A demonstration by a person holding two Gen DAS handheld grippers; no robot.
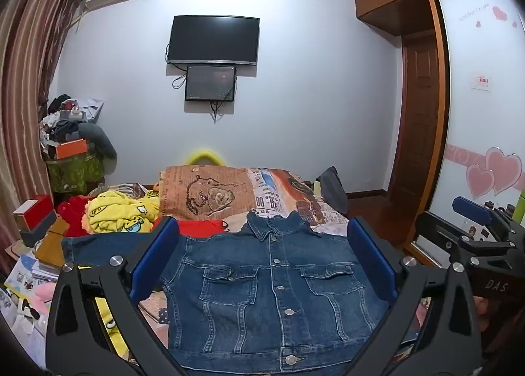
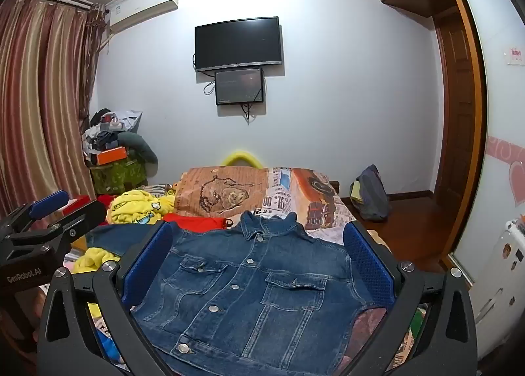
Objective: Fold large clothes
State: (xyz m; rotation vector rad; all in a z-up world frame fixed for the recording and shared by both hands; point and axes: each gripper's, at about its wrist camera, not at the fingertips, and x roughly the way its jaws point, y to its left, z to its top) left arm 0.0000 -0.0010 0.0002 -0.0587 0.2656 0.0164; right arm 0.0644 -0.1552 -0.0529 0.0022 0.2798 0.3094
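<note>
A blue denim jacket [image 1: 272,297] lies flat, front up and buttoned, on the bed; it also shows in the right wrist view [image 2: 252,290]. One sleeve [image 1: 98,248] stretches out to the left. My left gripper [image 1: 262,257] is open and empty, held above the jacket's chest. My right gripper [image 2: 259,261] is open and empty, also above the jacket. The right gripper [image 1: 475,221] shows at the right edge of the left wrist view. The left gripper [image 2: 46,208] shows at the left edge of the right wrist view.
Beyond the collar lie a folded patterned quilt [image 1: 229,192], a red cloth [image 1: 203,228] and yellow cartoon clothes [image 1: 121,211]. Boxes and books [image 1: 36,228] pile up at the left. A wardrobe [image 1: 475,113] stands at the right, and a bag [image 2: 370,192] on the floor.
</note>
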